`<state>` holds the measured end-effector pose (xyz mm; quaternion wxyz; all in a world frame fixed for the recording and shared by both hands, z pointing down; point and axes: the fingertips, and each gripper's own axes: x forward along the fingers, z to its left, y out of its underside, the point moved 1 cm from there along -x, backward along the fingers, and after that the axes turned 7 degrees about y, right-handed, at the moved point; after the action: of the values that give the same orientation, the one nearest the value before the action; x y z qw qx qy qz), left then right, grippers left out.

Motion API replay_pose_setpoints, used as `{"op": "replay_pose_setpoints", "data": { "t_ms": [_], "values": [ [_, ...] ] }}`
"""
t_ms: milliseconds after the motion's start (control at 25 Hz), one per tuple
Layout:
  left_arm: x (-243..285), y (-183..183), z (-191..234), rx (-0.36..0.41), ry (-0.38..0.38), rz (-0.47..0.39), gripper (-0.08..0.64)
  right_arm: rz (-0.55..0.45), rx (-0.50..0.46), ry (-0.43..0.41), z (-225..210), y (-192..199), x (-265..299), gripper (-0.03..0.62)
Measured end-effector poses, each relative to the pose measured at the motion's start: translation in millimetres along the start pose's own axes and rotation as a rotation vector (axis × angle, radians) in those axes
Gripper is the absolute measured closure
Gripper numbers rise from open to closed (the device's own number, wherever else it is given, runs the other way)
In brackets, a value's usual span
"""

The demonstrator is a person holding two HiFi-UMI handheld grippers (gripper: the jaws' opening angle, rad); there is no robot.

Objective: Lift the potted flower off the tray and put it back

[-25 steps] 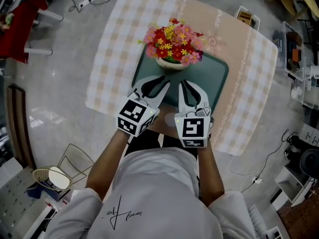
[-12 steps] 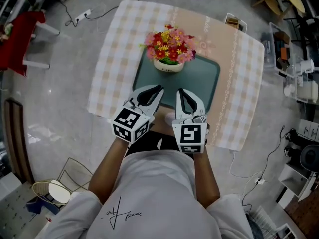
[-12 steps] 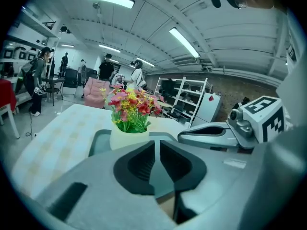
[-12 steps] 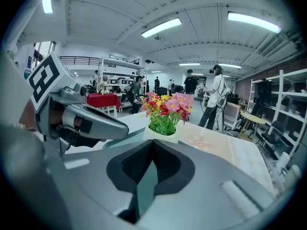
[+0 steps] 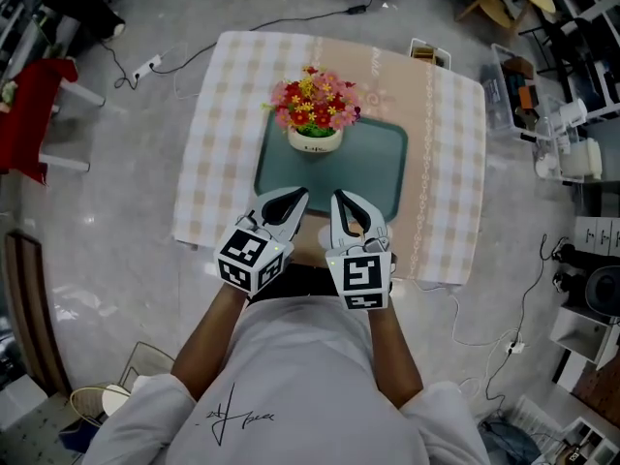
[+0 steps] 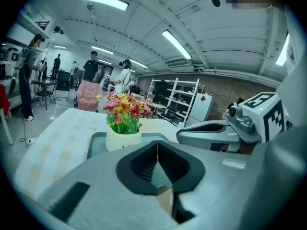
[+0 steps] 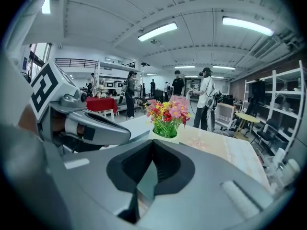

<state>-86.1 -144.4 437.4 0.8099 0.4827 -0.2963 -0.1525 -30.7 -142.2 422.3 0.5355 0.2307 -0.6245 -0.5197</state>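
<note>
The potted flower (image 5: 313,114), red, pink and yellow blooms in a white pot, stands upright at the far left part of the teal tray (image 5: 373,168) on the checked tablecloth. Both grippers hover side by side over the table's near edge, short of the tray and well clear of the pot. My left gripper (image 5: 296,194) is closing, its tips meeting with nothing between them. My right gripper (image 5: 337,198) is shut and empty. From the left gripper view (image 6: 157,142) the pot (image 6: 123,139) sits ahead on the tray (image 6: 98,141). The right gripper view (image 7: 153,141) shows the flowers (image 7: 168,114) ahead.
The table (image 5: 218,153) stands alone on a grey floor. A small box (image 5: 427,54) sits at its far right corner. A red seat (image 5: 34,100) is at the left, bins and shelves (image 5: 542,95) at the right. Several people (image 7: 206,97) stand far behind the table.
Both grippers have drawn back from the pot toward the table's near edge and risen. The left jaws have come together. The flower pot stays on the tray.
</note>
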Motion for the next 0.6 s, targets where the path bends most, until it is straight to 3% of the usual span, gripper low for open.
{"op": "replay_pose_setpoints", "data": {
  "t_ms": [320, 600],
  "values": [
    [-22.7, -10.7, -19.0, 0.071, 0.015, 0.000, 0.561, -0.015, 0.031, -0.062, 23.0, -13.4, -22.7, 0.586],
    [-44.0, -28.8, -35.1, 0.115, 0.018, -0.023, 0.561, -0.049, 0.095, -0.193, 31.7, -30.7, -53.6, 0.588]
  ]
}}
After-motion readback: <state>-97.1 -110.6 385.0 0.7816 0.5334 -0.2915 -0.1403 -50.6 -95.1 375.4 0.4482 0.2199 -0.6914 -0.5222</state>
